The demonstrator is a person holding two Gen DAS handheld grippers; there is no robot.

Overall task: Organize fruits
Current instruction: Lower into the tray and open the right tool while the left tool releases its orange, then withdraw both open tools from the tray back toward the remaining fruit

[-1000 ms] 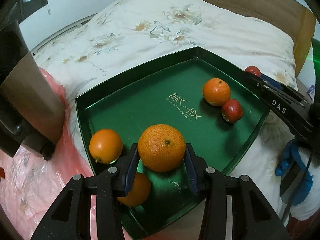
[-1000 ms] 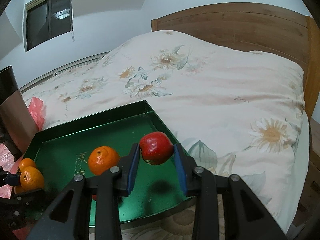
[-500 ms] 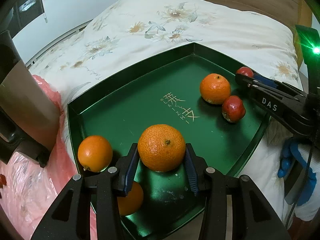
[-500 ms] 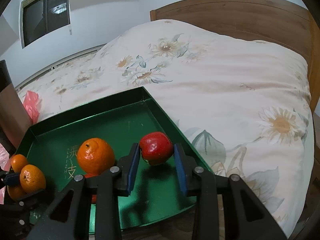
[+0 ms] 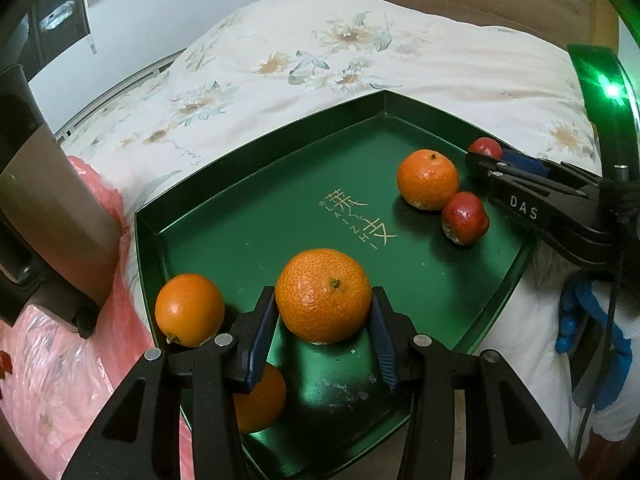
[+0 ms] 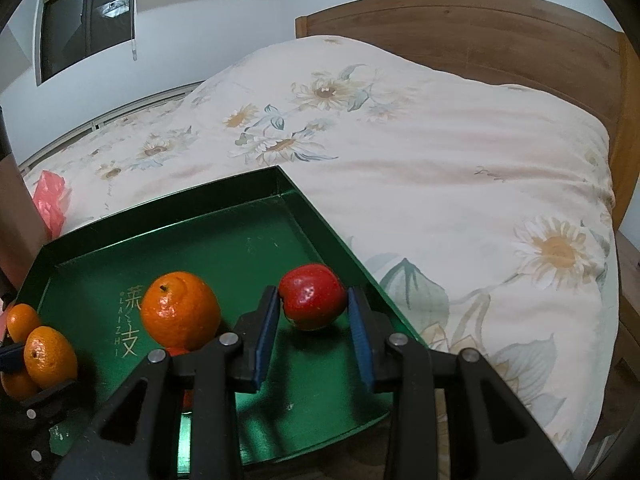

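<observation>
So, both grippers dropped lower and further in over the tray than a second ago, fruit riding along. Left gripper clamped on an orange, now nearly down at the tray floor near the tray's left corner, beside a loose orange and above another one tucked under the fingers. Right gripper squeezed on a red fruit, hanging over the tray's right edge, next to a third loose orange and a second red fruit. Looks like oranges left, reds right, so probably both about to be set down. Held orange basically round, no real long axis, stem scar facing up toward the camera. Red fruit a bit wider than tall, wide axis spanning pad to pad; can't tell where its stem points.
</observation>
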